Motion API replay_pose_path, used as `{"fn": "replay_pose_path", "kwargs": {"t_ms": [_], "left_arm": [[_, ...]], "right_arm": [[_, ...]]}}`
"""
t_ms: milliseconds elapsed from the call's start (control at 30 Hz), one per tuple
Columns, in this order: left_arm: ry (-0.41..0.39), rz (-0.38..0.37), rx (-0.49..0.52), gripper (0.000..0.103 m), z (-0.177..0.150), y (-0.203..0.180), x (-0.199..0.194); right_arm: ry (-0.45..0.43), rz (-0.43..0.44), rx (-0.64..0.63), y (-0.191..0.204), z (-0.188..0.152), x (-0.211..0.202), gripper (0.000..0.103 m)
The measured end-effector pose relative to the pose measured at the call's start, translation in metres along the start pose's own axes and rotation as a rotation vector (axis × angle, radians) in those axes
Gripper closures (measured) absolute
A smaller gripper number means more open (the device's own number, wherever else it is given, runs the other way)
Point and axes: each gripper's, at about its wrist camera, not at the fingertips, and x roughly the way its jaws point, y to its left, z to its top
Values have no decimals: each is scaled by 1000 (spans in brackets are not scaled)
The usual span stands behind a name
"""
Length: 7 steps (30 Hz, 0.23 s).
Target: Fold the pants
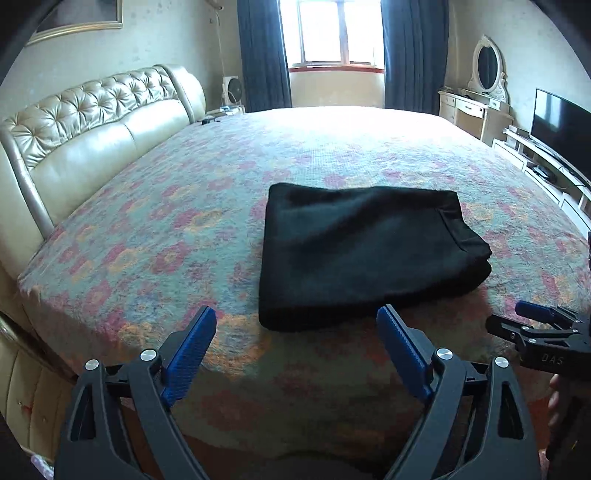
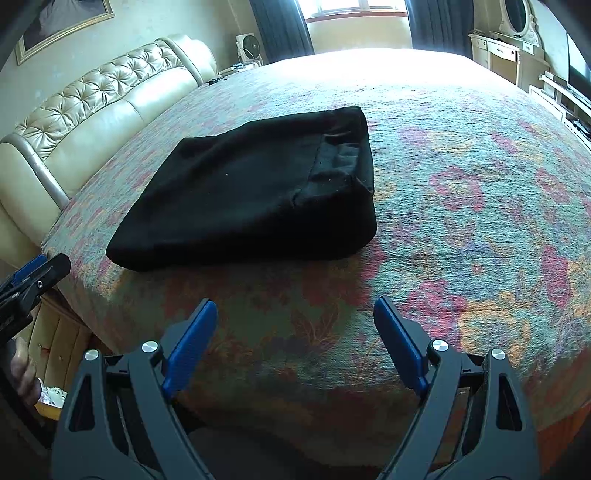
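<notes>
Black pants (image 1: pixel 365 251) lie folded into a compact rectangle on the flowered bedspread (image 1: pixel 166 229). In the right wrist view the pants (image 2: pixel 251 192) lie ahead and to the left, with the waistband end on the right side. My left gripper (image 1: pixel 297 314) is open and empty, just short of the pants' near edge. My right gripper (image 2: pixel 295 306) is open and empty, above the bed's near edge and apart from the pants. The right gripper also shows at the right edge of the left wrist view (image 1: pixel 535 325), and the left gripper at the left edge of the right wrist view (image 2: pixel 33 277).
A tufted cream headboard (image 1: pixel 85 122) runs along the bed's left side. A window with dark curtains (image 1: pixel 332 33) is at the far end. A dresser with an oval mirror (image 1: pixel 484 77) and a TV (image 1: pixel 561 125) stand on the right.
</notes>
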Motion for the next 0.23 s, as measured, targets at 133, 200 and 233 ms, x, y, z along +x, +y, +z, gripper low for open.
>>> {"fn": "replay_pose_path", "kwargs": {"t_ms": [133,200,233], "left_arm": [[69,-24,-42,15,26,37,29],[48,62,-46,15,41,62,52],[49,102,-46,15,50,76,69]], "right_arm": [[3,32,44,-8,7,-6,16],[-17,51,59,-14,19,-11,16],[-29,55,61,-18,28,-12,16]]}}
